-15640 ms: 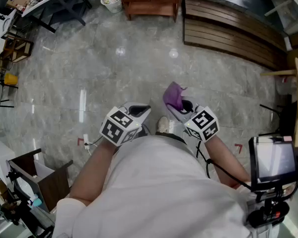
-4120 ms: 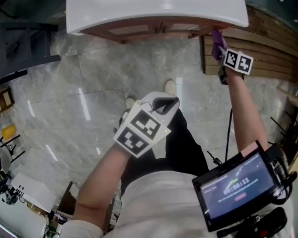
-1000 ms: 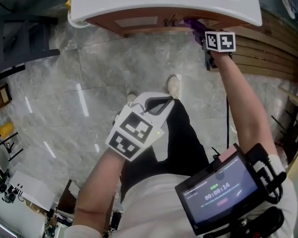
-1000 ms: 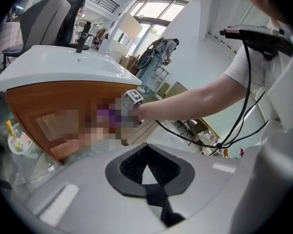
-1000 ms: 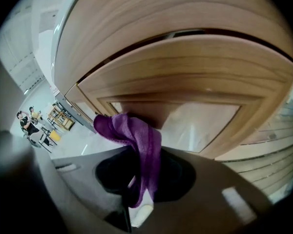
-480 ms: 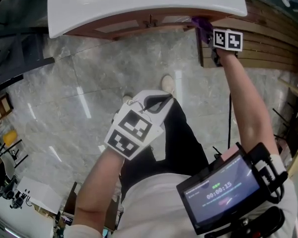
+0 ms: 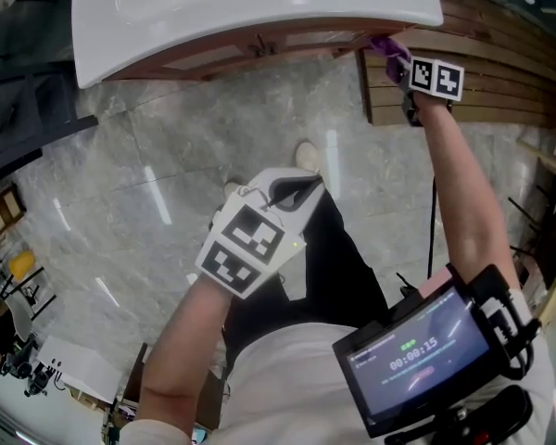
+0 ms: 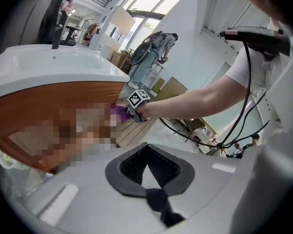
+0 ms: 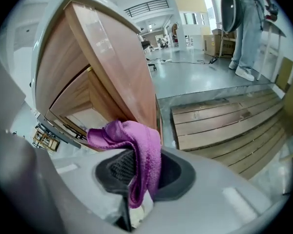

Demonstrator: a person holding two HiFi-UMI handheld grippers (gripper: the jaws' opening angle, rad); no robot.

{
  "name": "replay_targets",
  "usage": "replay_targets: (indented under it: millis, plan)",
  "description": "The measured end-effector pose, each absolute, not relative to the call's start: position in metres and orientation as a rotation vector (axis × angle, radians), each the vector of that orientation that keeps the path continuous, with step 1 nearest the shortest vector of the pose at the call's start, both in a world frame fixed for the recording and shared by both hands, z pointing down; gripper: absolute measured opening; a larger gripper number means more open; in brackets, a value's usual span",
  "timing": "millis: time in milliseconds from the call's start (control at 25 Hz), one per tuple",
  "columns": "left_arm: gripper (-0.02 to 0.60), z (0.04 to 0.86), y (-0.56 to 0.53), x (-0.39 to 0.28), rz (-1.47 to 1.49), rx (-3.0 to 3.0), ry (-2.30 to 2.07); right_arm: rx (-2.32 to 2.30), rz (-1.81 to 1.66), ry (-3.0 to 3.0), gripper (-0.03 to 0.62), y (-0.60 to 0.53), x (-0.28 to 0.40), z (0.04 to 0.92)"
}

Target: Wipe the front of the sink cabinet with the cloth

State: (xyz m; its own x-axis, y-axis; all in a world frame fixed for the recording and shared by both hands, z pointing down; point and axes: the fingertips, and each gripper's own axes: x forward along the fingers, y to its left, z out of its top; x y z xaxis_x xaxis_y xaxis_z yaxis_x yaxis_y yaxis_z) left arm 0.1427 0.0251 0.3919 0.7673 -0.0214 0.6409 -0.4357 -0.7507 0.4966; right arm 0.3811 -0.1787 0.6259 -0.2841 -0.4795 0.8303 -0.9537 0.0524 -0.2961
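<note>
The right gripper [image 7: 400, 61] is stretched out to about 1 o'clock in the head view. Its fingers are clenched on a purple cloth [image 9: 139, 145], which drapes over them and bunches up ahead. The bunched end [image 7: 387, 47] sits at the right-hand corner of the wooden sink cabinet front [image 9: 107, 72], just under the rim of the white basin [image 7: 259, 3]; it seems to touch the wood there. The left gripper [image 7: 292, 189] hangs near the middle of the head view, over the grey marble floor [image 7: 120, 184] and well apart from the cabinet. Its fingers [image 8: 158, 201] are pressed together with nothing between them. A slatted wooden platform [image 9: 224, 123] lies on the floor at 2 o'clock, beside the cabinet. A small screen [image 7: 422, 355] is strapped to the right arm.
</note>
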Motion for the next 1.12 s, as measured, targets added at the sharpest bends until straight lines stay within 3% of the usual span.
replay_targets:
  millis: [280,520,760,1120]
  plan:
    - [0.006,0.393,0.025,0.133,0.805,2.303,-0.352,1.477,1.187,-1.777,0.083,-0.163,0.389,0.63]
    - [0.006,0.393,0.027,0.099,0.782,2.292,-0.402,1.421,1.143,-1.776,0.083,-0.13,0.349,0.636]
    - [0.006,0.394,0.034,0.045,0.771,2.274,-0.473,1.275,1.204,-1.844,0.083,-0.1,0.235,0.653]
    - [0.006,0.395,0.044,-0.047,0.729,2.237,-0.59,0.974,1.189,-2.014,0.083,-0.095,0.011,0.662]
